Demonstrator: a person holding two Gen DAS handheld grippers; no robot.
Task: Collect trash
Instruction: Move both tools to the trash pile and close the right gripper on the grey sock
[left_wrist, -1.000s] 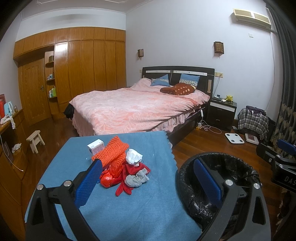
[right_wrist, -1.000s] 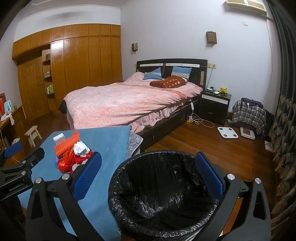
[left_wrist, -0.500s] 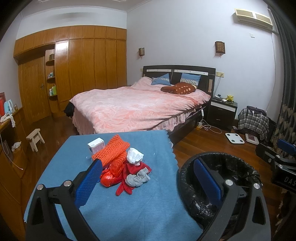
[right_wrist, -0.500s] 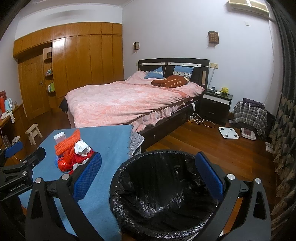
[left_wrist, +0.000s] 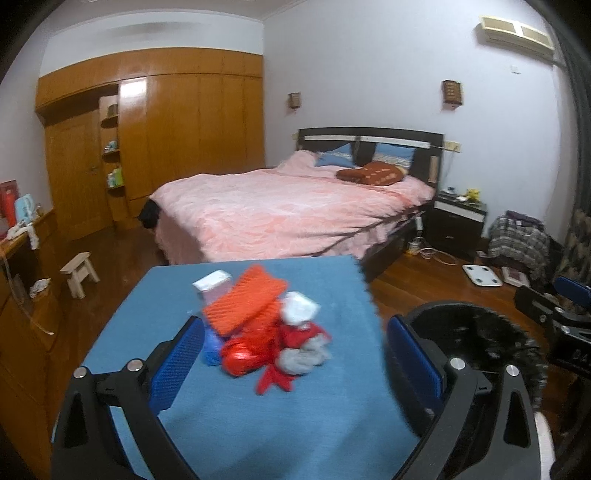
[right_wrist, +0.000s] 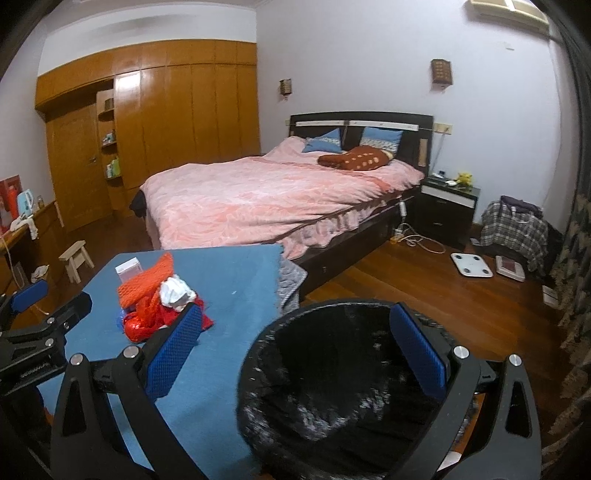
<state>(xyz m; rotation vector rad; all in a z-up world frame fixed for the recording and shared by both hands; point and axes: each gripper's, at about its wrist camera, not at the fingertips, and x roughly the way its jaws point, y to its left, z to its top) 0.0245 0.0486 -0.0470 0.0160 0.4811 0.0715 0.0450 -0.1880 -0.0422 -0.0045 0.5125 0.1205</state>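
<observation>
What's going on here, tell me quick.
A person holds a claw in each hand, clearing trash in a bedroom. The left claw is open, aimed at the trash pile on the blue table. The right claw is open over the black-lined bin. Nothing is gripped yet.

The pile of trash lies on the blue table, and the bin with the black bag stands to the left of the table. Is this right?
Not quite: the bin stands to the right of the blue table, as the right wrist view shows. The pile of trash does lie on the table.
</observation>
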